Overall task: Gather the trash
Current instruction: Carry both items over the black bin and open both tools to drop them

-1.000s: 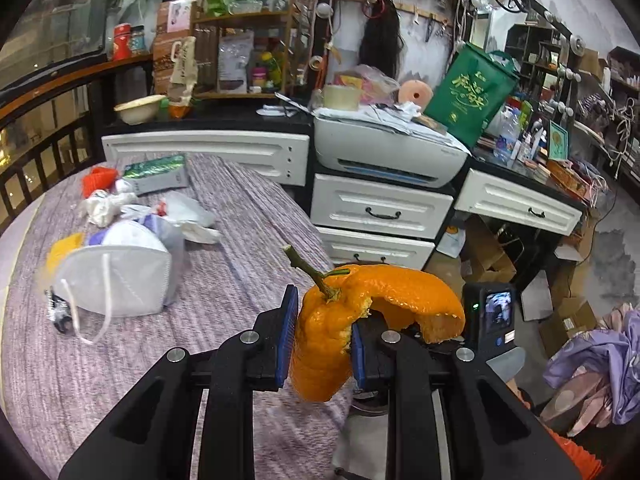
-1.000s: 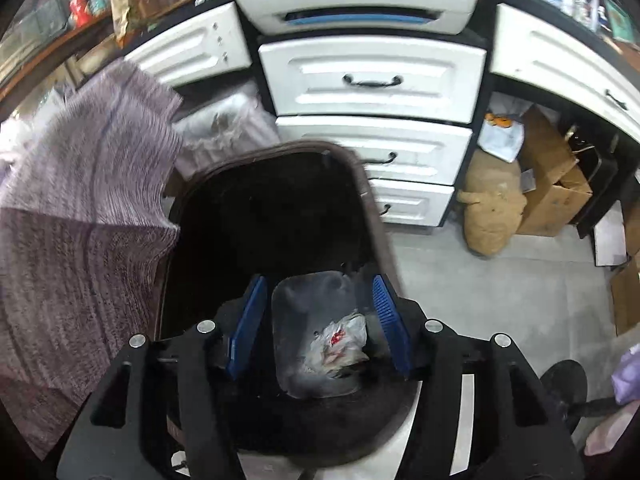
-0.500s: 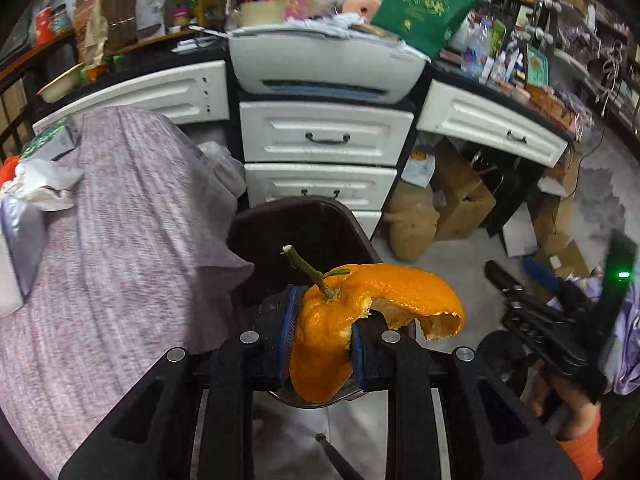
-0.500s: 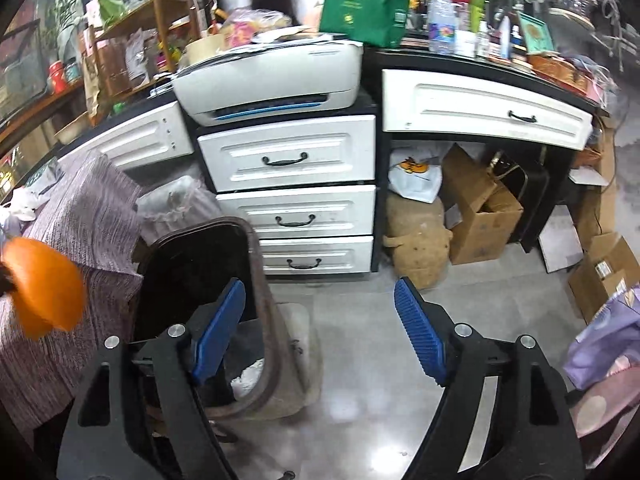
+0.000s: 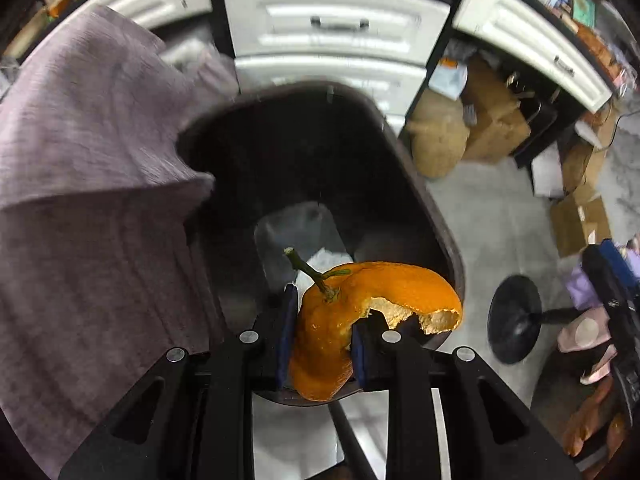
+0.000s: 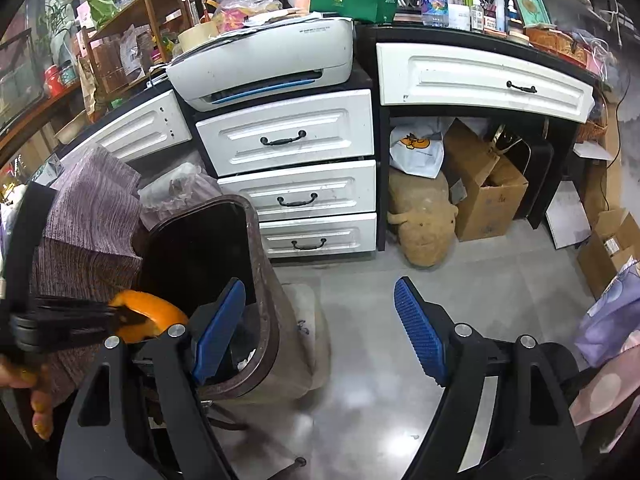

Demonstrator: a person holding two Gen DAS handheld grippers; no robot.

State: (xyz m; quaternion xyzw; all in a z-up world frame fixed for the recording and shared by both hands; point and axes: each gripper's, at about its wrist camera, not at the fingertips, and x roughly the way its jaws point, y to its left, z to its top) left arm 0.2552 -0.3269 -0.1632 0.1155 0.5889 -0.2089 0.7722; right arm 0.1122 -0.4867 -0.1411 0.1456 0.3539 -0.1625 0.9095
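My left gripper (image 5: 320, 328) is shut on an orange peel (image 5: 344, 320) with a green stem. It holds the peel over the near rim of the dark brown trash bin (image 5: 420, 184), whose bottom shows white crumpled trash (image 5: 328, 260). In the right wrist view the peel (image 6: 148, 312) hangs at the bin's (image 6: 272, 292) open top, held from the left. My right gripper (image 6: 320, 328) is open and empty, to the right of the bin above the grey floor.
A purple-grey cloth (image 5: 80, 200) covers the table left of the bin. White drawers (image 6: 296, 188) and a printer (image 6: 264, 64) stand behind it. Cardboard boxes (image 6: 484, 192), a tan plush toy (image 6: 420, 220) and a black stool base (image 5: 516, 320) sit on the floor.
My left gripper has carried the peel from over the table to above the bin and tilted down. My right gripper has drawn back from inside the bin and rose to the right, opening wider.
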